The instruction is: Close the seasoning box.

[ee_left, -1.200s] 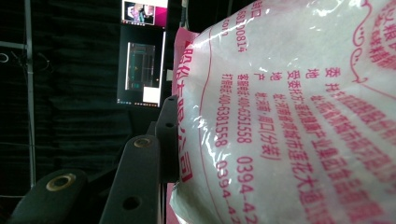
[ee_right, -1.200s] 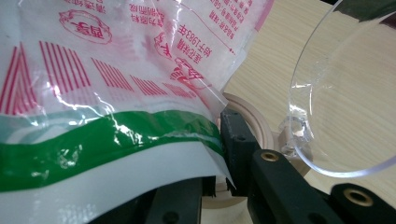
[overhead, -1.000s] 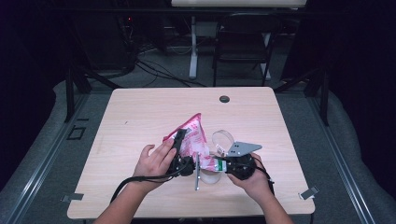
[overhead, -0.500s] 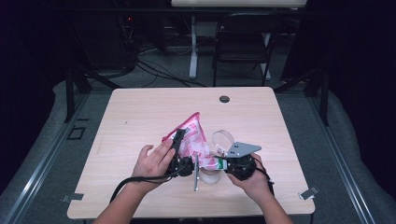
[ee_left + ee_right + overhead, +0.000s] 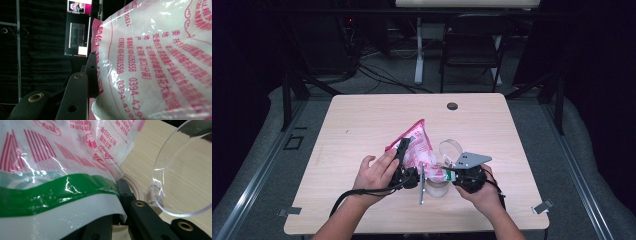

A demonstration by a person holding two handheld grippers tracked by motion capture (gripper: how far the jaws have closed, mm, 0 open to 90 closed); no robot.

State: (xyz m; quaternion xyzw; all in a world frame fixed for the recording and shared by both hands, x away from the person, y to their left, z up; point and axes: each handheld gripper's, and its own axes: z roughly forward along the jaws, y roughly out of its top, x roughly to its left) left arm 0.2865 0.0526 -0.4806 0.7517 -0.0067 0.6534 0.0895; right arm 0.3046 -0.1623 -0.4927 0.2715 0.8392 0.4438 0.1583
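The bag (image 5: 418, 150), clear plastic with pink print and a green band, hangs tilted above the near middle of the desk (image 5: 362, 125), held between both grippers; the left gripper (image 5: 403, 152) grips its pink edge, jaws partly closed on the plastic; the right gripper (image 5: 451, 174) pinches the green-banded end, jaws fully closed; a clear jar (image 5: 438, 186) sits below, its hinged lid (image 5: 185, 170) standing open beside the bag.

Pink-printed white bag (image 5: 418, 150) (green band)
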